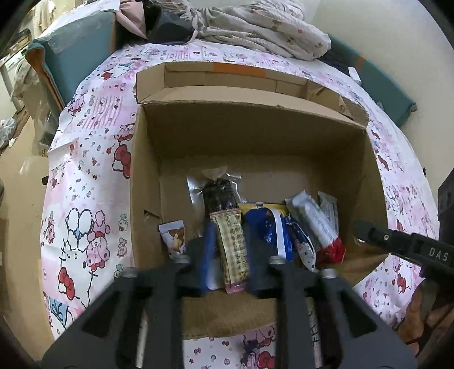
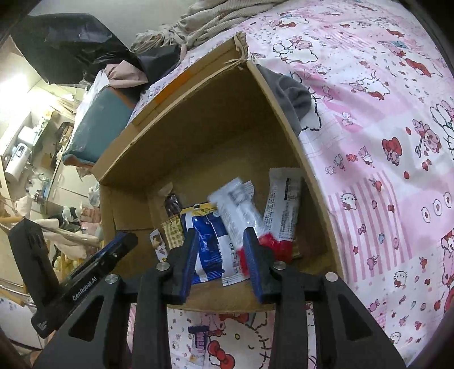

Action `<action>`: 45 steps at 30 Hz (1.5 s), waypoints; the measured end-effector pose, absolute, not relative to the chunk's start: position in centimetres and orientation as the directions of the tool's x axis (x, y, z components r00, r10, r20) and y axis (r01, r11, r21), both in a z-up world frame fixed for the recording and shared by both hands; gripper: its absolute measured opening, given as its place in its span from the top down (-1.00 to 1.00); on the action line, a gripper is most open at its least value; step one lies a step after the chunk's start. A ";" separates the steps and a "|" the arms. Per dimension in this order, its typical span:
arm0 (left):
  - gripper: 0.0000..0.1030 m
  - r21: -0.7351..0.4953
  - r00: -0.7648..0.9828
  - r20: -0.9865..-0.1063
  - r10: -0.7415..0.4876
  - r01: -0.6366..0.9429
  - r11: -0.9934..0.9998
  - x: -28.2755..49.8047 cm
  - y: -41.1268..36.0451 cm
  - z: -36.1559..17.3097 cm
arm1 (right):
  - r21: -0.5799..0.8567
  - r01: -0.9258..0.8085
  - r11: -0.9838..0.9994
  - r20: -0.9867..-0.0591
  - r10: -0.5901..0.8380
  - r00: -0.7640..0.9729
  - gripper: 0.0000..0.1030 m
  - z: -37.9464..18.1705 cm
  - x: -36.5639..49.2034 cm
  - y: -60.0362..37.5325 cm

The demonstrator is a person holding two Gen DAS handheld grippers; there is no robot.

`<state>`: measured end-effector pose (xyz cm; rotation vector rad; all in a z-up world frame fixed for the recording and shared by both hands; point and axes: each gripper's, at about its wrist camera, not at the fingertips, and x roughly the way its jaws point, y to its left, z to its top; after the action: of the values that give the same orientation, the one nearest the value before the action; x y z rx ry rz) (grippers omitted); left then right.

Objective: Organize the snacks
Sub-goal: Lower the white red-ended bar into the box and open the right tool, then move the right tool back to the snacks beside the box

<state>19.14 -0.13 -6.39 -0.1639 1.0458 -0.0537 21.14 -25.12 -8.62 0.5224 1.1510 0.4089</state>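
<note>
Left gripper (image 1: 228,255): jaws set apart at a moderate width, nothing clasped; a yellow checked wrapper (image 1: 234,249) is seen in the gap between them, lying lower in the box, its small print too blurred to be read.

Right gripper (image 2: 220,259): jaws likewise apart and empty, poised above a blue-and-white packet (image 2: 210,249). On the left gripper's body, seen at the lower left of the right wrist view, "GenRobot.AI" is read; on the right gripper's body, at the right edge of the left wrist view, "DAS" is read, the rest being cut off.

Cardboard box (image 1: 255,133): open, flaps raised, set on a sheet (image 2: 383,142) printed with pink cartoon cats and red bows. Snacks are gathered against its near wall, just beyond both pairs of jaws.

Contents, near to far from the jaws:
- small white packet (image 1: 173,238) with a brown picture, left of the left jaws, lower end hidden;
- white wrapper with red end (image 2: 241,218), tilted, text illegible;
- white printed bar wrapper (image 2: 283,207), propped against the right wall, print too fine to be read;
- yellow-edged packet (image 2: 198,208), mostly covered;
- clear bag of dark contents (image 1: 220,195), farthest, partly overlapped.

Beyond the box: crumpled clothing (image 1: 255,25) and a teal cushion (image 1: 73,54).
</note>
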 end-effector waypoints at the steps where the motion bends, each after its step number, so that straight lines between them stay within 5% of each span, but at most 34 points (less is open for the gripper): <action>1: 0.15 -0.159 0.510 -0.852 -0.118 -0.037 0.987 19.0 -0.1 -6.2 | 0.587 -0.041 0.809 -0.746 0.560 0.361 0.07 -8.6 21.1 -25.2; 5: -0.43 -0.153 0.524 -0.845 -0.111 -0.038 0.987 18.6 -0.2 -5.7 | 0.591 -0.047 0.805 -0.736 0.563 0.376 -0.34 -8.0 21.0 -25.1; 8: -0.61 -0.156 0.517 -0.848 -0.115 -0.036 0.987 18.4 -0.5 -5.6 | 0.604 -0.041 0.796 -0.727 0.572 0.379 -0.52 -7.8 20.8 -25.3; 34: -0.61 -0.085 0.495 -0.868 -0.041 -0.067 0.994 11.2 0.3 -5.5 | 0.594 0.016 0.804 -0.764 0.558 0.324 -0.56 -8.8 14.2 -25.4; 45: -0.61 -0.118 0.433 -0.901 -0.006 -0.232 0.965 8.9 3.4 -7.0 | 0.560 0.027 0.828 -0.811 0.540 0.226 -0.56 -11.8 15.4 -23.4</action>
<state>8.88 3.37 -6.98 -0.2390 1.1171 0.1424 15.37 -23.43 -11.83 0.5189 1.3086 0.3767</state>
